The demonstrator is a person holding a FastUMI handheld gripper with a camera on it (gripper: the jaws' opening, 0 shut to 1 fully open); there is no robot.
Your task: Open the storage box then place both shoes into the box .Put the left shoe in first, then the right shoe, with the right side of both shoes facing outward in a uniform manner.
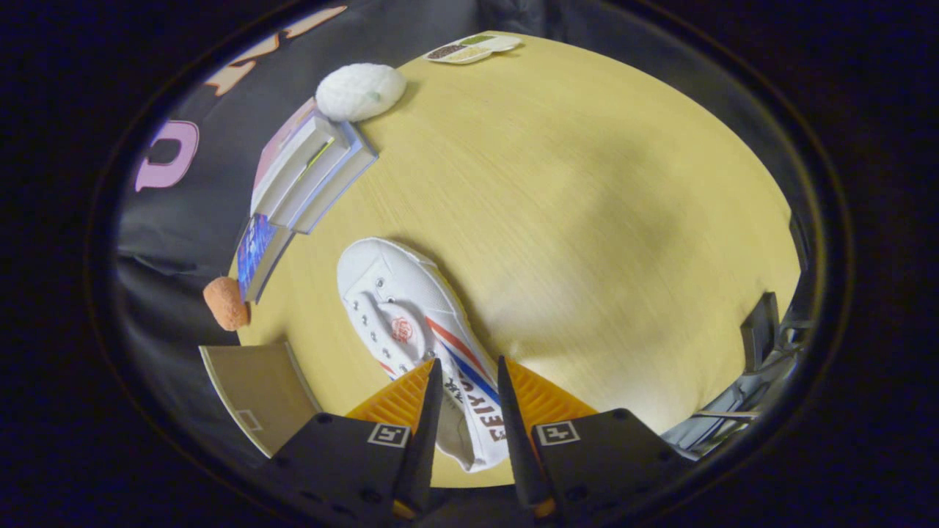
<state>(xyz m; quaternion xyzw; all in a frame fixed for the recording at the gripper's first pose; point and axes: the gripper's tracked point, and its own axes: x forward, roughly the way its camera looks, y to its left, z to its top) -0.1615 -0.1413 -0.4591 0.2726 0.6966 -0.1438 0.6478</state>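
The gripper (469, 370) is seen nearest, its fingers narrowly parted around the heel end of a white canvas shoe (411, 323) with red and blue side stripes; firm contact cannot be told. Partial red lettering, "FEIYU", is read on its side. The shoe is laid on a round yellow wooden table (587, 205). Beyond, stacked books (308, 172), a white knitted ball (359, 92) and a divided snack tray (473, 48) are seen.
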